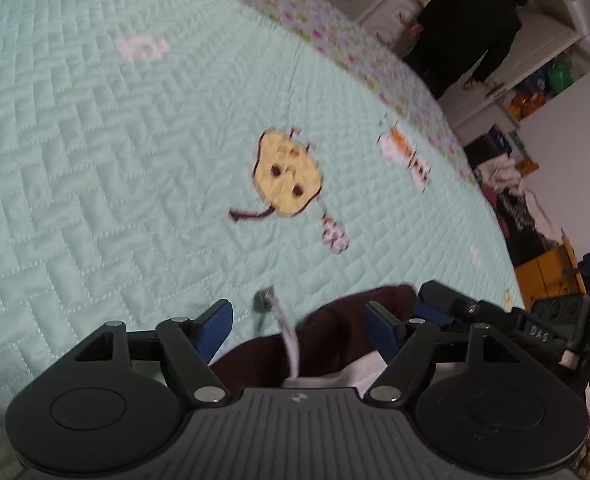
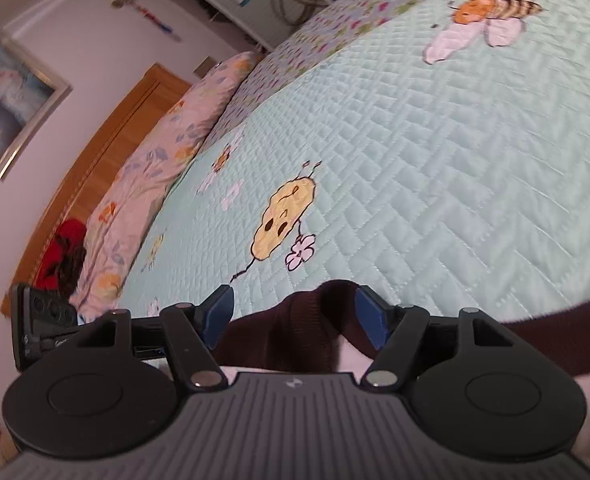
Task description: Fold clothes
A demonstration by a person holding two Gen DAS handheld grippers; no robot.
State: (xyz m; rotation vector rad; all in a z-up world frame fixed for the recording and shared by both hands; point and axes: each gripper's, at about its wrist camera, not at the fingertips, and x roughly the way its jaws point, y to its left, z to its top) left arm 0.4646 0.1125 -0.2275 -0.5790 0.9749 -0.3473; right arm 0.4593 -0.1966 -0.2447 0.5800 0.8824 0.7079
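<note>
On the near edge of the quilt [image 1: 135, 160], in your left wrist view, a dark maroon garment [image 1: 335, 336] lies bunched right under the left gripper [image 1: 299, 326]. Its jaws stand wide apart, with the cloth and a white drawstring [image 1: 291, 336] rising between them but pinched by neither finger. A paler layer shows beneath the maroon edge; whether it is lining or another garment you cannot tell. The right gripper [image 1: 495, 312] sits just beside yours, at the same heap.

My reading is that you are poised over an edge, either about to take hold or having just let go; the picture fits both. If you grip, catch cloth rather than the drawstring alone.

Beyond, the quilt is broad and flat. A person in dark clothes [image 1: 467, 36] stands well apart by the shelves, and a pile of clothes [image 1: 511, 200] sits off the bed's far side. The view is blurred.

In your right wrist view, the right gripper [image 2: 295, 316] also has its jaws apart, and a ribbed fold of the garment [image 2: 295, 332] humps up between them, touching the right finger at most. More maroon trails off to the right. Ahead the quilt [image 2: 435, 200] is open for spreading; a pillow [image 2: 155, 168] lines the wooden headboard [image 2: 107, 136] to the left, well apart. The left gripper [image 2: 43, 316] crowds in close, so mind the two colliding.
</note>
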